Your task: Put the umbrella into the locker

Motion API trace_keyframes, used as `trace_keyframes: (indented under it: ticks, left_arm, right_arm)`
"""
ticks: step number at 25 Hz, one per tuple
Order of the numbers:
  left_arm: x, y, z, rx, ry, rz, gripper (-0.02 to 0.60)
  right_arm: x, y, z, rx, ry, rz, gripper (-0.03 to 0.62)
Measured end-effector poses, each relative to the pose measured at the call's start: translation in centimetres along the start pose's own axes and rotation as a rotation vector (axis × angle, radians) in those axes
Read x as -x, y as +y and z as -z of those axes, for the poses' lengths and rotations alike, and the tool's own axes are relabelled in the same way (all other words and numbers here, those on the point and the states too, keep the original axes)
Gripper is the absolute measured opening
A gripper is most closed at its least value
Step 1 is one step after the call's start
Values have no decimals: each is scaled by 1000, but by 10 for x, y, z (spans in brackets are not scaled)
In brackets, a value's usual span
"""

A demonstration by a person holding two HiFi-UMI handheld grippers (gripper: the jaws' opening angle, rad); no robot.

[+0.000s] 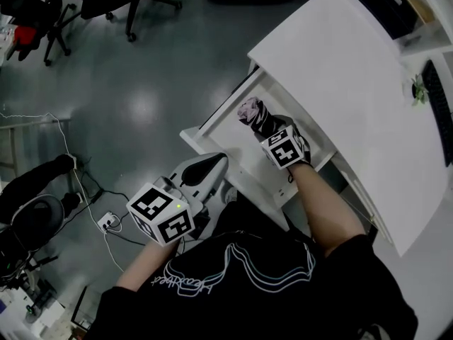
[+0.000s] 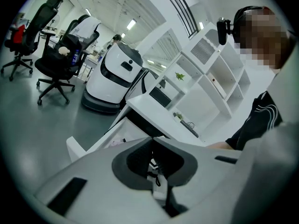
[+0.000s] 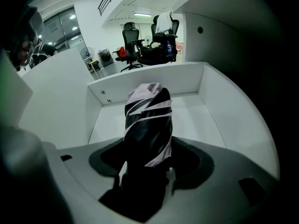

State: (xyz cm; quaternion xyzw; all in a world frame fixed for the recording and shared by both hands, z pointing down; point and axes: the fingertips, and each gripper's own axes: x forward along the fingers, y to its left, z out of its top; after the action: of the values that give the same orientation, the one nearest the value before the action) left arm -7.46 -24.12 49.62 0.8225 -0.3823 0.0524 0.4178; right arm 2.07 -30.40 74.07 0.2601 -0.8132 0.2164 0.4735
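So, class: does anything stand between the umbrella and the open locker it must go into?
Nothing visible does. The umbrella, between the jaws of the right gripper, is already inside the open locker, with only bare white floor ahead of it.

Grey shiny floor (image 1: 141, 83), blk office chairs (image 2: 56, 64), white shelving (image 2: 215, 85), ceiling strip lights (image 2: 131, 24), loose cables (image 1: 83, 181)

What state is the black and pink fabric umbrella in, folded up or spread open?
Folded: the black and pink fabric umbrella is one tight bundle, its canopy wrapped close, nothing spread.
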Motion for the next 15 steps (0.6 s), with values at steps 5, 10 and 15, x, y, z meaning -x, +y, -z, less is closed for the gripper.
trace_keyframes:
  ticks: [5, 10, 15]
  left_arm:
    - [-2, -3, -1, -20, 9, 11, 6]
    - [-2, -12, 2, -22, 13, 27, 6]
    - [1, -33, 0, -47, 2, 59, 6]
  right_arm:
    - [7, -1, -5, -64, -53, -3, 386]
    - [35, 1, -14, -180, -151, -37, 416]
    - [99, 14, -42, -266, -319, -107, 352]
